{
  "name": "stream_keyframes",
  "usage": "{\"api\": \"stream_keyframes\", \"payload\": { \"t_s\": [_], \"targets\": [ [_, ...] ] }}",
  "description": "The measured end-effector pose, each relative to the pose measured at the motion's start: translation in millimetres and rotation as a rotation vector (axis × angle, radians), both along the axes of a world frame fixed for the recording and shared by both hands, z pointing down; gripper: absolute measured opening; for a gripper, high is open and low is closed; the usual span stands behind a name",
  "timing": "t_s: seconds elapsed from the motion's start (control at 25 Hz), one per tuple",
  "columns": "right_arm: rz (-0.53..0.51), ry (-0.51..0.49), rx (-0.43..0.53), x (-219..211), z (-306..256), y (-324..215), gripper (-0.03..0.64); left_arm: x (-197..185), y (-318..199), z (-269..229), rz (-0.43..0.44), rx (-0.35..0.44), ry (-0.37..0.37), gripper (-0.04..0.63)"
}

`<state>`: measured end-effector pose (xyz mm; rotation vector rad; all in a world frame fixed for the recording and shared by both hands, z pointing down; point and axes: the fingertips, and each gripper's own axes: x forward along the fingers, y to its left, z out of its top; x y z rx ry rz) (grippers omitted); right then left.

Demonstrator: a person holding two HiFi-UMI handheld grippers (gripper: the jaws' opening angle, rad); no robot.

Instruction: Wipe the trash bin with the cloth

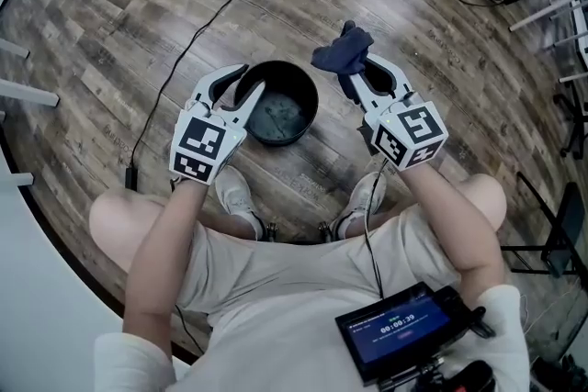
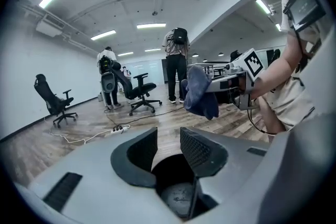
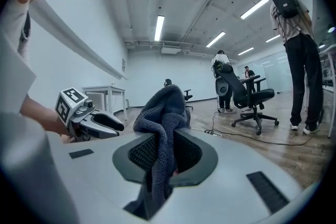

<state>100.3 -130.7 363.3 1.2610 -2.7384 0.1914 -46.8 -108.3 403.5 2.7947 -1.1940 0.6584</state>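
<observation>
Bin (image 1: 312,102) (black, round) stands on the wood floor (image 1: 110,32) just ahead of the person's shoes (image 1: 237,193). Left gripper (image 1: 250,80) has its jaws apart astride the bin's left rim, one inside and one outside. Right gripper (image 1: 361,69), raised beside the bin's right edge, is clamped on a dark blue cloth (image 1: 342,50).

Left side: bare left forearm (image 1: 161,243) stretched forward and down, left gripper (image 1: 253,78) angled in toward the middle with its marker cube uppermost, jaws apart and set astride the rim of the trash bin (image 1: 315,106), pads not pressing. Right side: bare right forearm (image 1: 450,207) likewise extended, right gripper (image 1: 360,69) angled inward, jaws clamped on the dark blue cloth (image 1: 342,49), bunched above the tips and trailing down between the pads.
</observation>
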Motion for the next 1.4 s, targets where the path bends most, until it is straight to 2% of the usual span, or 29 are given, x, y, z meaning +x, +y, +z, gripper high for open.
{"api": "stream_keyframes", "payload": {
  "t_s": [0.2,0.48,0.6,0.8,0.92,1.04,1.2,1.32,1.4],
  "targets": [
    [-0.026,0.008,-0.074,-6.5,23.4,1.2,0.054,11.8,-2.3,6.6,0.004,-0.057,0.061,0.147],
    [-0.063,-0.015,-0.288,-14.0,54.1,14.3,0.054,3.7,-3.8,21.4,-0.036,-0.143,0.091,0.146],
    [-0.122,0.023,-0.303,-15.8,51.6,12.6,0.054,-4.2,-3.9,28.0,-0.051,-0.147,0.078,0.146],
    [-0.186,0.149,-0.266,-15.8,50.0,-6.5,0.054,-16.5,-2.9,46.3,-0.066,-0.17,0.038,0.146],
    [-0.202,0.127,-0.309,-21.6,49.9,-11.9,0.054,-20.1,-3.6,52.3,-0.07,-0.179,0.024,0.146],
    [-0.26,0.133,-0.384,-37.7,57.8,-3.0,0.054,-20.1,-5.1,55.3,-0.063,-0.172,-0.004,0.144],
    [-0.328,0.139,-0.434,-55.8,65.3,12.4,0.054,-17.9,-4.5,64.0,-0.046,-0.174,-0.03,0.144],
    [-0.332,0.07,-0.52,-56.7,68.9,18.1,0.054,-15.7,-4.5,66.6,-0.035,-0.174,-0.045,0.144],
    [-0.315,-0.003,-0.616,-54.2,74.5,20.1,0.054,-15.6,-5.1,66.9,-0.03,-0.172,-0.056,0.141]
  ]
}}
